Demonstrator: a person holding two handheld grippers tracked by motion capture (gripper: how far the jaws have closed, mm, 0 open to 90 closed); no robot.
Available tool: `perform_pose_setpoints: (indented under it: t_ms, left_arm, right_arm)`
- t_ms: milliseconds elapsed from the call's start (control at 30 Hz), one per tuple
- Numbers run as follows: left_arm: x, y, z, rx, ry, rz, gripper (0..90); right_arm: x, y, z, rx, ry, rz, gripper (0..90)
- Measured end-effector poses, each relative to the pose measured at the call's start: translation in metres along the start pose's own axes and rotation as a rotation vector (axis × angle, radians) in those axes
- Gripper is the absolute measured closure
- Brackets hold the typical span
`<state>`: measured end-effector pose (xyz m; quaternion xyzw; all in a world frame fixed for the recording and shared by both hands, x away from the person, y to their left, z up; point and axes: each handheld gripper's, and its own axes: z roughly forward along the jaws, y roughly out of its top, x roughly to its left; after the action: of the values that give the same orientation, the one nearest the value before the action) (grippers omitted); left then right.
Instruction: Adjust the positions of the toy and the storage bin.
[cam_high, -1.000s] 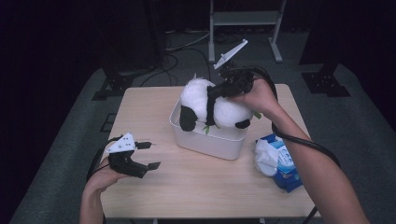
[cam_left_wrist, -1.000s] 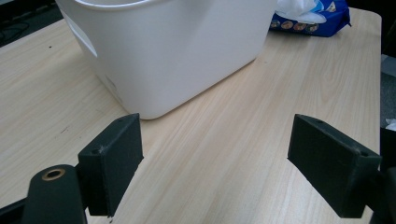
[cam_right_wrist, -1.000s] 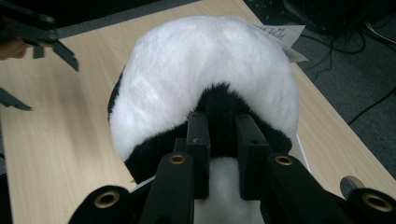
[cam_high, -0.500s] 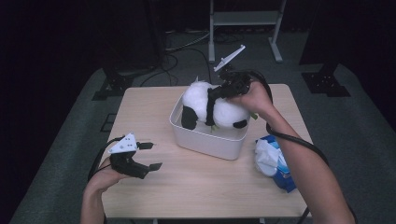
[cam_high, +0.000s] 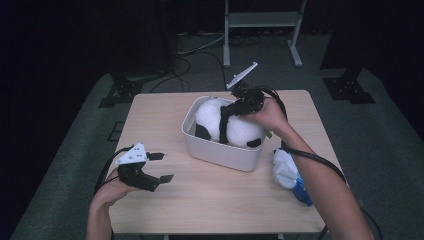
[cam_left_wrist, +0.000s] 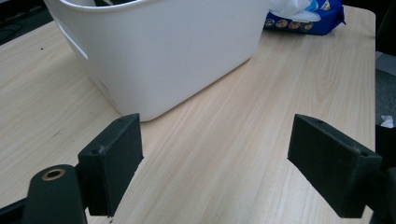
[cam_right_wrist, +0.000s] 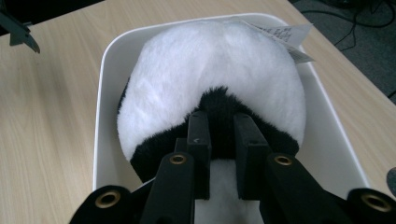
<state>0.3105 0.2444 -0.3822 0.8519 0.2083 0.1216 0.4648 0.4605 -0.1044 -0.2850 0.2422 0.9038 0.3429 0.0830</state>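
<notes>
The right claw (cam_right_wrist: 218, 140) is clamped on the black fur of a plush panda (cam_high: 227, 122) sitting inside the white tub (cam_high: 220, 150) at mid-counter (cam_high: 225, 200). Left of the tub, the left claw (cam_high: 162, 167) hovers with jaws apart (nothing between them); a blue wipes pack (cam_high: 292, 175) lies right of the tub.

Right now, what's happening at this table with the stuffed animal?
A person holds a gripper in each hand. The right gripper has its jaws pinched on the black fur of a plush panda, which sits in a white bin on the wooden table. The left gripper hovers apart over the table, jaws open and holding nothing. A blue packet of wipes lies beside the bin.
</notes>
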Motion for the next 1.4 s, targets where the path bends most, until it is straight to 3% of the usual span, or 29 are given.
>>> perform_pose_setpoints:
  t_ms: [167, 767, 933, 1000, 1033, 1067, 1133, 1400]
  left_arm:
    - [0.000, 0.000, -0.001, -0.003, 0.001, 0.000, 16.6]
    - [0.000, 0.000, -0.003, -0.008, -0.001, -0.003, 16.6]
    - [0.000, 0.000, -0.003, -0.004, -0.003, 0.001, 16.6]
    - [0.000, 0.000, -0.003, -0.005, -0.004, 0.000, 16.6]
    - [0.000, -0.001, -0.003, -0.005, -0.003, 0.001, 16.6]
    - [0.000, -0.001, -0.003, -0.003, 0.000, 0.000, 16.6]
    - [0.000, -0.001, -0.004, -0.004, 0.000, 0.000, 16.6]
    - [0.000, -0.002, -0.002, -0.002, -0.003, 0.003, 16.6]
  right_arm:
    - [0.006, -0.005, 0.010, 0.023, 0.021, -0.017, 78.9]
    - [0.031, -0.013, 0.019, 0.060, 0.120, -0.072, 79.7]
    - [0.033, -0.017, 0.028, 0.091, 0.128, -0.082, 77.4]
    - [0.032, -0.018, 0.031, 0.103, 0.150, -0.076, 81.0]
    - [0.032, -0.018, 0.031, 0.094, 0.168, -0.056, 71.2]
    - [0.031, -0.016, 0.031, 0.109, 0.169, -0.040, 67.4]
    - [0.032, -0.015, 0.029, 0.118, 0.153, -0.056, 67.0]
    - [0.032, -0.025, 0.022, 0.103, 0.153, -0.031, 59.9]
